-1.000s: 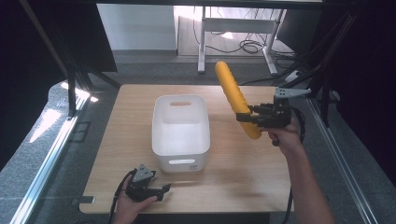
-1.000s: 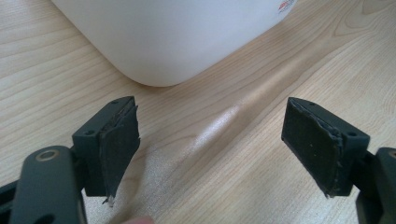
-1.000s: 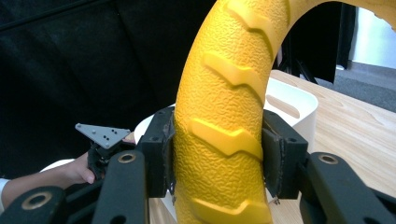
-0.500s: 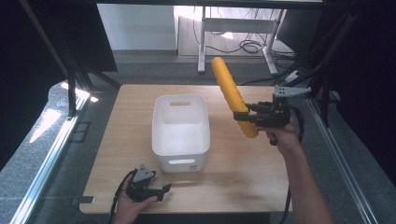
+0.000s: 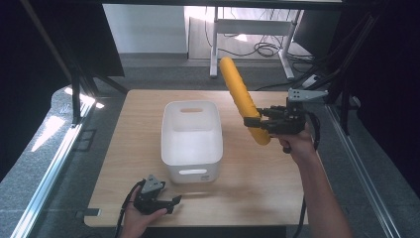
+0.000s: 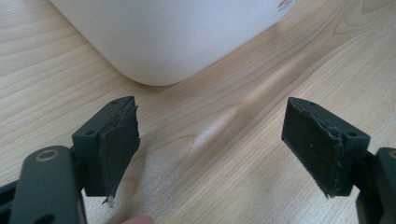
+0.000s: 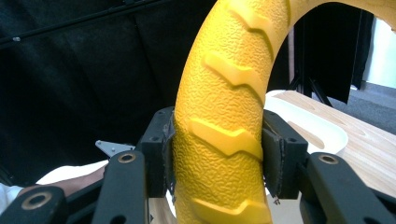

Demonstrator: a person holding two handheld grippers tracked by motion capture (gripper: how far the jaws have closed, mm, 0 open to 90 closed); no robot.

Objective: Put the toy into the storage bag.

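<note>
Above the right half of the wooden table (image 5: 247,173), my right gripper (image 5: 258,122) is clamped on a long yellow foam roller (image 5: 240,96), pinching it near its lower end. From the high view the roller slants up and away toward the far edge of the table, its free end well above the surface, its short lower end poking out below the jaws. It hangs just beside the right rim of the white plastic tub (image 5: 192,136), apart from it and clear of the table. Looking along my right gripper view, I see both jaws pressed flat against the roller's (image 7: 224,121) sides, the pebbled skin and raised chevron ridges sitting between the pads (image 7: 164,158). The tub's (image 7: 317,128) rim and a corner of the tabletop show behind the roller to the right, and black curtains hang behind on the left.

My left gripper (image 5: 168,202) rests low at the near edge of the table, in front of the tub's near left corner, held in my left hand (image 5: 141,218). Its jaws stand wide apart with nothing between them. In my left gripper view the worn, dark pads (image 6: 119,144) face each other across bare wood grain, and the rounded white corner of the tub (image 6: 173,32) sits just beyond them, not touching either jaw.

The tub stands upright near the middle of the table, with a slot handle cut into each end wall.
</note>
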